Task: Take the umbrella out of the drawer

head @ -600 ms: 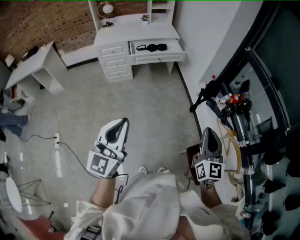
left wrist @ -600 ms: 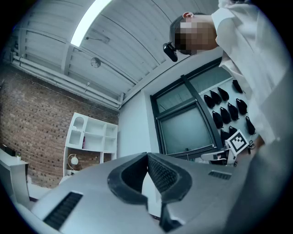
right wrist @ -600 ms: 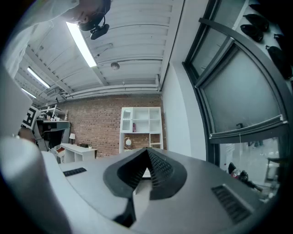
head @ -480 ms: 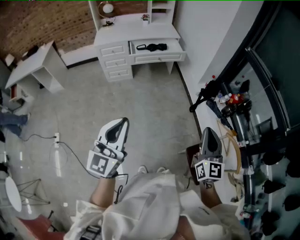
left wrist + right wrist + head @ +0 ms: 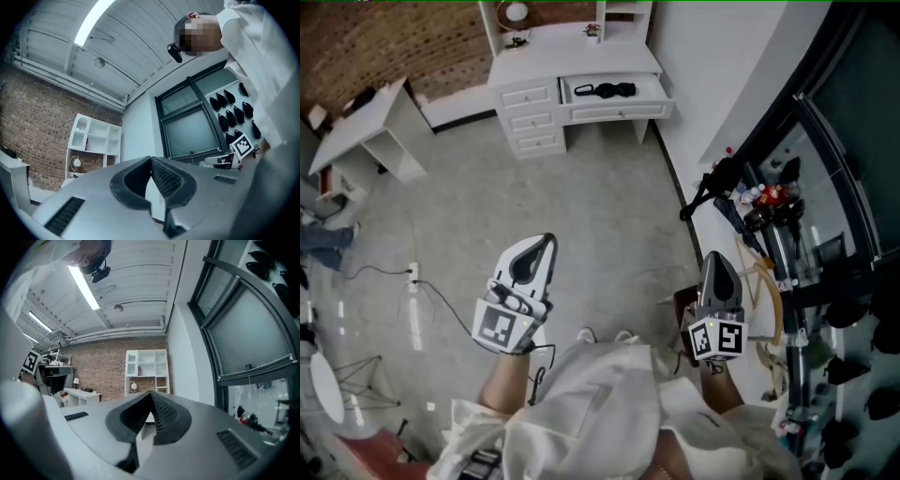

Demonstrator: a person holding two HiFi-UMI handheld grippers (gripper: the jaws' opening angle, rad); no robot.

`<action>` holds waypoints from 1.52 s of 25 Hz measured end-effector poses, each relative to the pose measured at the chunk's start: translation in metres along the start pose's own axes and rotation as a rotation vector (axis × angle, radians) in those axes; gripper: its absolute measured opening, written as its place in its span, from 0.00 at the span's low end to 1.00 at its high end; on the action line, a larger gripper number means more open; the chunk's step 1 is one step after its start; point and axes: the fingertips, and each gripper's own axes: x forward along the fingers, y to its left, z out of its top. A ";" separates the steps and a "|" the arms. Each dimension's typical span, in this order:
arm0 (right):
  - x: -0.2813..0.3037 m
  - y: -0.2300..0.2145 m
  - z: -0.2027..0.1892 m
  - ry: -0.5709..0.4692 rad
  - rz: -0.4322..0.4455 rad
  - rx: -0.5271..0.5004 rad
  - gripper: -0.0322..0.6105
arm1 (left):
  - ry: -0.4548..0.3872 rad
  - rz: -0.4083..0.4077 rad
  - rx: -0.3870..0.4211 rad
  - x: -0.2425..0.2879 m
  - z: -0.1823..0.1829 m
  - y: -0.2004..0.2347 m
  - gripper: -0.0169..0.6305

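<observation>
Black folded umbrella lies inside the open drawer of the white table, well apart from me across the grey floor. My left gripper and right gripper each have their fingers pressed together, holding nothing.

A white wooden dressing desk stands against the brick wall, its wide right-hand drawer pulled open. A black folded umbrella lies lengthwise inside it. On the desk top sits one small object (too small to tell what). The grey concrete floor in front carries a white power strip at the left, with a thin black cable trailing from it.
</observation>
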 end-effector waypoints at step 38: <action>0.082 0.030 -0.025 0.077 0.098 -0.022 0.84 | 0.009 -0.050 -0.026 0.045 -0.028 0.054 0.07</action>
